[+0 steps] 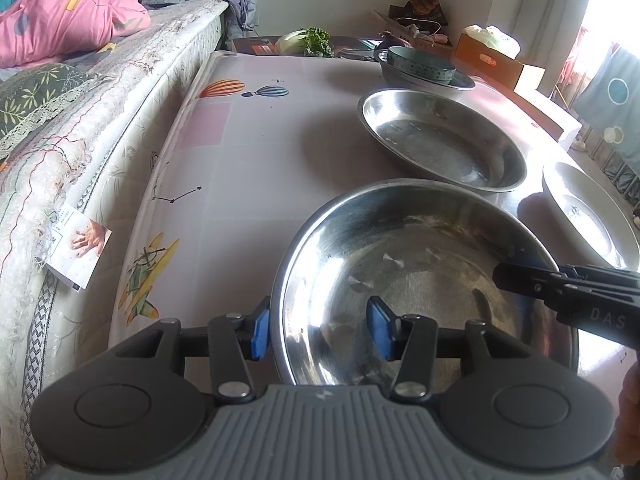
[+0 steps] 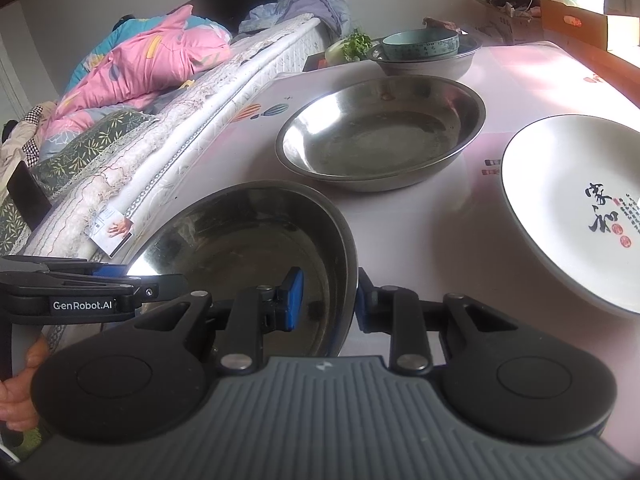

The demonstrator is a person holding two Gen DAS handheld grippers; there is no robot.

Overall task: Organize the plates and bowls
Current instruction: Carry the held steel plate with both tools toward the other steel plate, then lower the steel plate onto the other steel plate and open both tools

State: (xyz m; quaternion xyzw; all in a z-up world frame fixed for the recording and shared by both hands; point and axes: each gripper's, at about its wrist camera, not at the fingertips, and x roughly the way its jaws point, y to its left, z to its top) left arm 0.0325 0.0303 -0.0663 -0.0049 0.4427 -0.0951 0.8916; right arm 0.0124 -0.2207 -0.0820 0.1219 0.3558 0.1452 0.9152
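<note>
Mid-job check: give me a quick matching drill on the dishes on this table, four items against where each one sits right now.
Items:
1. near steel basin
2. second steel basin
3. white plate
4. blue-green bowl

Places:
A. nested inside a grey bowl at the far end
B. alone at the table's right side
C. rim straddled by the left claw and the right claw
D. untouched, mid-table

Pairs: 1-C, 2-D, 3-B, 4-A
</note>
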